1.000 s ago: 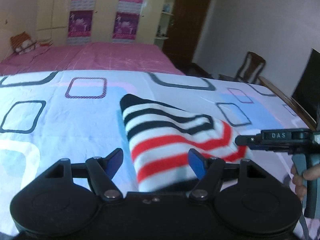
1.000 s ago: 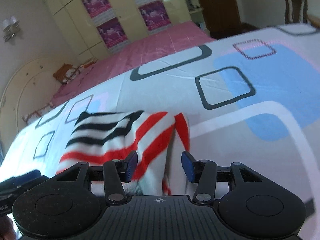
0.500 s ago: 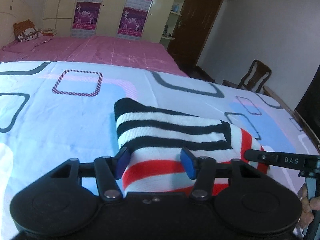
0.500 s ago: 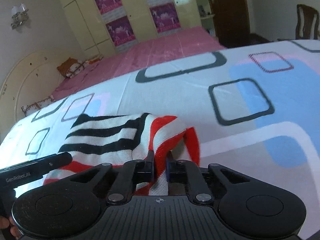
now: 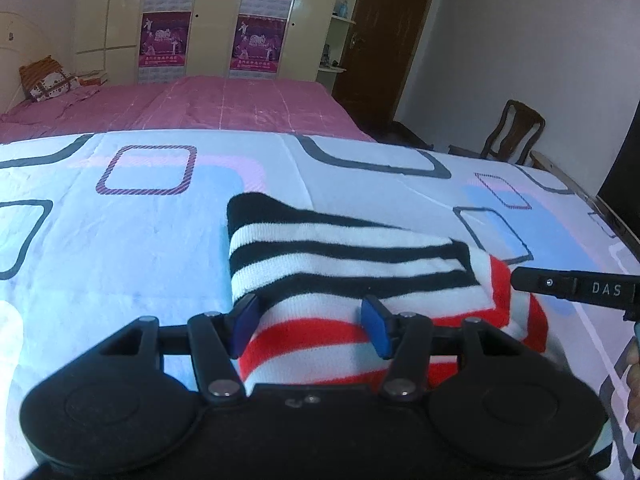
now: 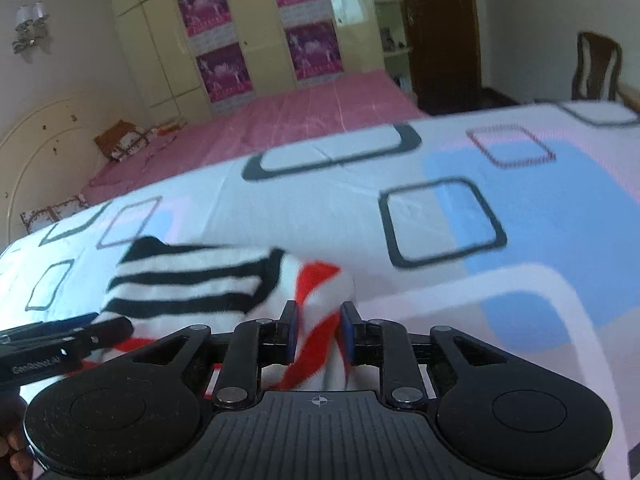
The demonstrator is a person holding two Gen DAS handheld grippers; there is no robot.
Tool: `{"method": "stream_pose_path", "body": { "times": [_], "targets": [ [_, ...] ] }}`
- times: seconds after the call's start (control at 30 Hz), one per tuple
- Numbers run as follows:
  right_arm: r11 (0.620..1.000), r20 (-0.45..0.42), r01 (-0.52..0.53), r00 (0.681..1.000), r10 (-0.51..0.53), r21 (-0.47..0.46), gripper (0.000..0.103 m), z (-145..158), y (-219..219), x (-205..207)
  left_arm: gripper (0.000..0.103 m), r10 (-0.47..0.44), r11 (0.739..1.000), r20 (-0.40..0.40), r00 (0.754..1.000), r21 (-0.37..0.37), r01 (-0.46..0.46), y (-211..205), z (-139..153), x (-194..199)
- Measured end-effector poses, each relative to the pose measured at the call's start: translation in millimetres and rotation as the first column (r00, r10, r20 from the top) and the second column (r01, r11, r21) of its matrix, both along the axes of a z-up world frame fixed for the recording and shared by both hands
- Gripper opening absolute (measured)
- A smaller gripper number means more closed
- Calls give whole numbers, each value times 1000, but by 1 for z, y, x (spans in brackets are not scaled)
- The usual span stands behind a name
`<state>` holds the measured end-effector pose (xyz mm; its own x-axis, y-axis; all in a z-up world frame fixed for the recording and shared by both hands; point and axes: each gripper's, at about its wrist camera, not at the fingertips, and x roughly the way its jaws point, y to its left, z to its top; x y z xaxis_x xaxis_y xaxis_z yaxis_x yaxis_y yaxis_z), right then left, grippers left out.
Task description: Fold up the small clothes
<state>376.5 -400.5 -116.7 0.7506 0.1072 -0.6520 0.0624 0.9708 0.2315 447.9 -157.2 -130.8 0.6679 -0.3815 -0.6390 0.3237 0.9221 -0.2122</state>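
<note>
Bed (image 5: 120, 248): patterned sheet, squares in black, blue, pink; carries garment.
Striped garment (image 5: 344, 272): knit, black-white bands over red-white, folded, lying mid-bed toward near edge.
Left tongs (image 5: 310, 328): pads set against either side of garment's near fold, clamped on it.
Right tongs (image 6: 318, 334): jaws just eased apart after closing; red-white fold between pads, pads touching cloth; view blurred.

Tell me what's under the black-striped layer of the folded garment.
Under the striped garment's black-striped flap lies its own red-striped layer, on the patterned sheet. Anything deeper inside the fold is hidden.
</note>
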Motion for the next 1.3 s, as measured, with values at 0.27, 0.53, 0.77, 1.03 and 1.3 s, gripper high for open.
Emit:
{"method": "stream_pose_path", "body": {
  "times": [0.27,0.53,0.77,1.03,1.3],
  "targets": [
    [994,-3,-95,995,95,-55,22,-7,33,23,54,-12,999,-4,1000,39,12,-13,-3,14],
    [993,-40,-73,997,70,-90,22,-27,27,31,54,3,999,-7,1000,43,-2,-6,1,6],
    [997,-30,-59,998,58,-56,22,-20,22,22,54,0,1000,22,1000,26,0,15,20,-37],
    [993,63,-113,991,116,-43,22,16,31,-33,54,-32,999,24,999,28,31,25,25,-84],
    [982,33,-170,984,173,-86,22,5,60,-99,55,-46,999,-13,999,23,46,23,13,-112]
  ]
}}
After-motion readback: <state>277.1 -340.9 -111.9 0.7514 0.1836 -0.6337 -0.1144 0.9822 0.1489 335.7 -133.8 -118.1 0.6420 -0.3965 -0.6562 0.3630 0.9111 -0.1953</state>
